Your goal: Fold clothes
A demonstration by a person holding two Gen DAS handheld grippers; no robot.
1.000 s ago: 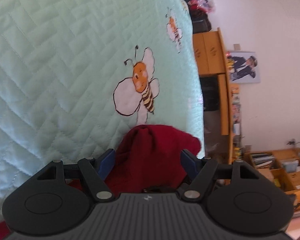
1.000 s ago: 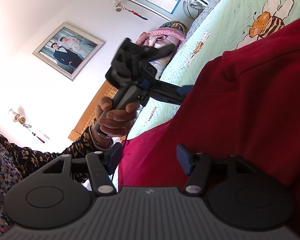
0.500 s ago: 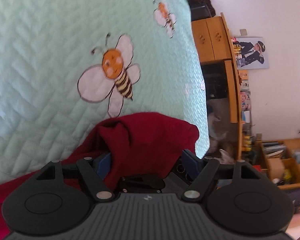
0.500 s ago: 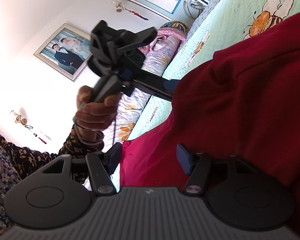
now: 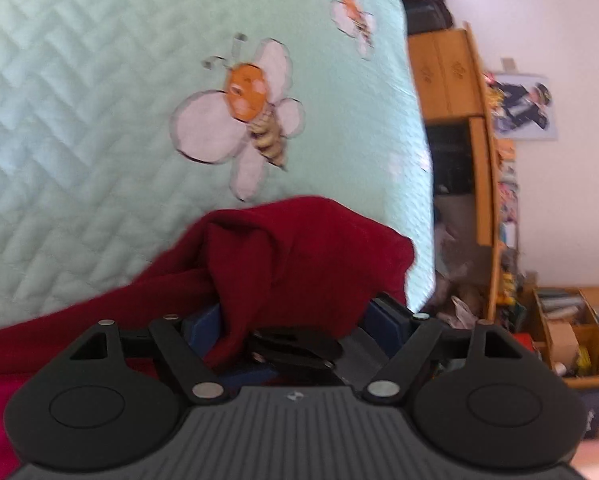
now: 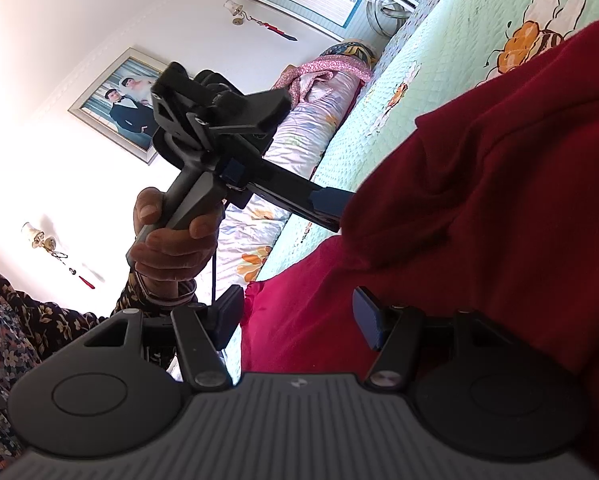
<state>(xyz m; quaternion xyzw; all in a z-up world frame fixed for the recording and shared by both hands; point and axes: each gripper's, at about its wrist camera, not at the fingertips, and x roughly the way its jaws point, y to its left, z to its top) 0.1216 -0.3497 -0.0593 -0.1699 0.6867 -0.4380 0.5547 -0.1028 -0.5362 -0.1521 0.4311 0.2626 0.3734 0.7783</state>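
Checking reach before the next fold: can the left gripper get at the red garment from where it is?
Probably yes: the red garment already bunches between the left gripper, whose jaws are opening, with nothing in between.

A dark red garment lay on a pale mint quilted bedspread printed with orange-and-white bees.

Bare quilt beyond the bunched red garment; wooden cabinet past its edge.

place: home bedroom | cues: quilted bedspread, framed portrait, wooden cabinet
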